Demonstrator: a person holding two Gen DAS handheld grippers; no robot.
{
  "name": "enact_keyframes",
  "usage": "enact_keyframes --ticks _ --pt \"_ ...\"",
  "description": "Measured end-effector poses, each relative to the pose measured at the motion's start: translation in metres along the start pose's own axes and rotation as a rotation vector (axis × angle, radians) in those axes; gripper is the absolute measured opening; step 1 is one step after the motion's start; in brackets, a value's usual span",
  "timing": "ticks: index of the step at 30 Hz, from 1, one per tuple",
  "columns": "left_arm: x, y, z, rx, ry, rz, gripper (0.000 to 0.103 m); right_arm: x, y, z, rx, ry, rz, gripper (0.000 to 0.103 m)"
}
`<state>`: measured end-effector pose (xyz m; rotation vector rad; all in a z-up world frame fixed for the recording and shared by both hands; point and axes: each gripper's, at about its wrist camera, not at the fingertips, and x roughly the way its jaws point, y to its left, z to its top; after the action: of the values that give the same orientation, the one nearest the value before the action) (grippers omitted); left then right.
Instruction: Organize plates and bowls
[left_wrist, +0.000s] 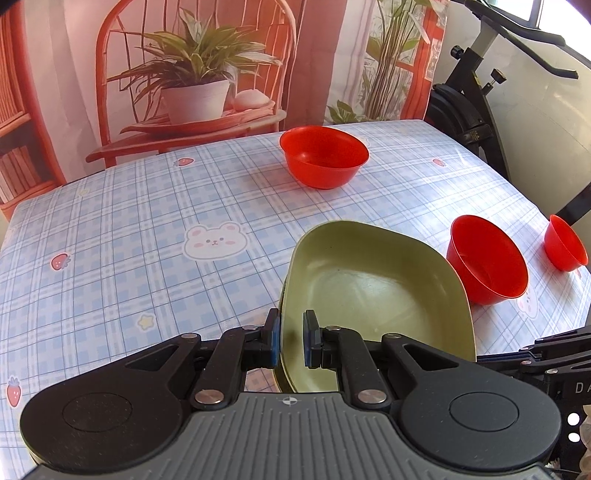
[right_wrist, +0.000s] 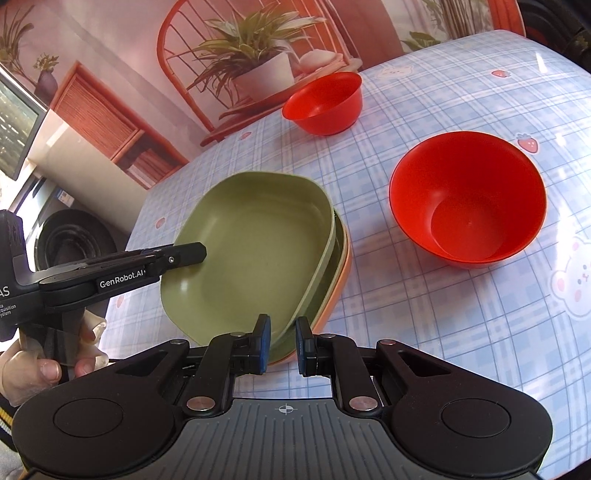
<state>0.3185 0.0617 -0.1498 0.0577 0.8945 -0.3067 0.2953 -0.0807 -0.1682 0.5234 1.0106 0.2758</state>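
Note:
A green plate (left_wrist: 369, 288) lies tilted on a stack of plates; an orange plate (right_wrist: 341, 280) shows under it in the right wrist view, where the green plate (right_wrist: 255, 251) is also seen. My left gripper (left_wrist: 291, 338) straddles the green plate's near rim, jaws narrowly apart on either side of it. It appears from the side in the right wrist view (right_wrist: 184, 254). My right gripper (right_wrist: 282, 345) sits at the stack's near edge, slightly open. Three red bowls stand on the table: far (left_wrist: 324, 157), near right (left_wrist: 487, 254), far right (left_wrist: 565, 243).
The table (left_wrist: 129, 240) has a blue checked cloth with bears and strawberries. A printed backdrop hangs behind it. An exercise bike (left_wrist: 476, 96) stands at the right. The right gripper's body (left_wrist: 554, 350) shows at the left view's right edge.

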Motion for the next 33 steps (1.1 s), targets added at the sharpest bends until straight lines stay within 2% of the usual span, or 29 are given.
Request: enact_keyframes --ticks 4,22,26,33 --pt "0.0043 0.0019 -0.0028 -0.006 0.015 0.004 0.012 0.0016 -0.0004 -0.0012 0.004 0.009 0.003 0.013" --pt "0.0058 -0.0035 -0.0047 0.006 -0.014 0.031 0.012 0.0055 -0.0079 0.0007 0.038 0.02 0.02 0.014" --pt "0.0054 -0.001 -0.0053 -0.011 -0.019 0.036 0.014 0.0034 -0.0065 0.0007 0.028 0.014 0.03 0.017" --pt "-0.0033 0.0011 -0.0067 -0.049 -0.059 0.039 0.014 -0.0019 -0.0057 0.0011 0.013 -0.009 0.024 0.018"
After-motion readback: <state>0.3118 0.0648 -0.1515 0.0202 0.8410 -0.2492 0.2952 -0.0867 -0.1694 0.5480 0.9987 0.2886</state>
